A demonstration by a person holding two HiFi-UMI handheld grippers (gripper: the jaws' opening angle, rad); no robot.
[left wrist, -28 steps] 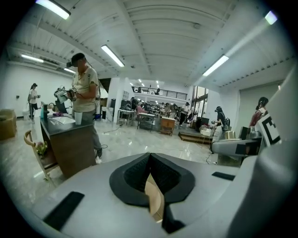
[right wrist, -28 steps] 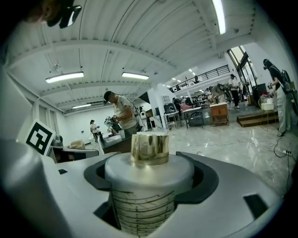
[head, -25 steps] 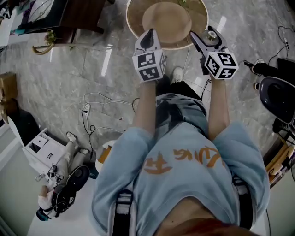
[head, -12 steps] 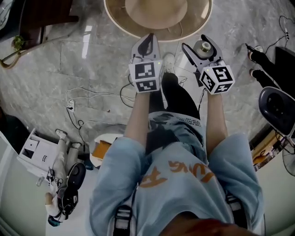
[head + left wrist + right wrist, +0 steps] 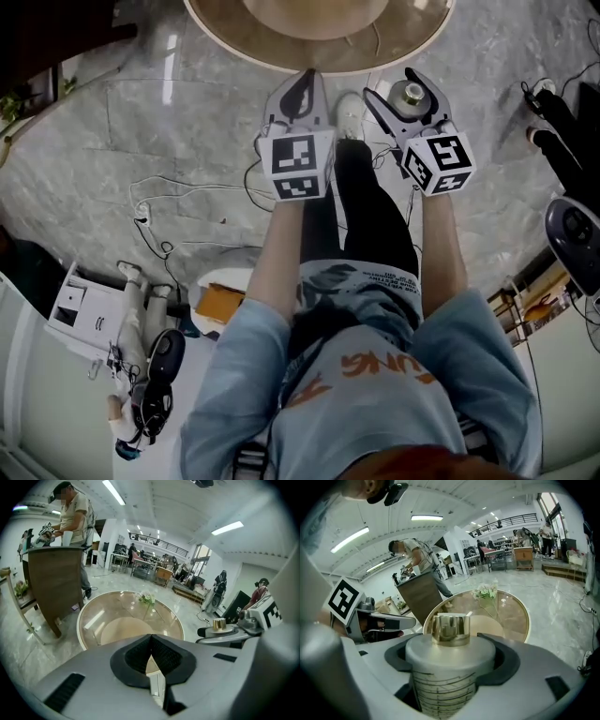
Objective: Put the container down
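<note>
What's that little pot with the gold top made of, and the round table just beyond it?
The container looks like frosted plastic or glass: pale matte walls with printed grid lines. Its cap is mirror-shiny gold, so metal or metallised plastic. The round table top seems clear glass in a pale rim: lights reflect in it and its base shows through.

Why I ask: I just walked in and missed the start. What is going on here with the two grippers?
A person holds a two-jaw gripper in each hand, facing a round glass table. The right gripper is shut on a ribbed container with a gold cap, held upright. The left gripper is shut and empty. The container is not yet set down; in the head view it sits just short of the table's edge.
</note>
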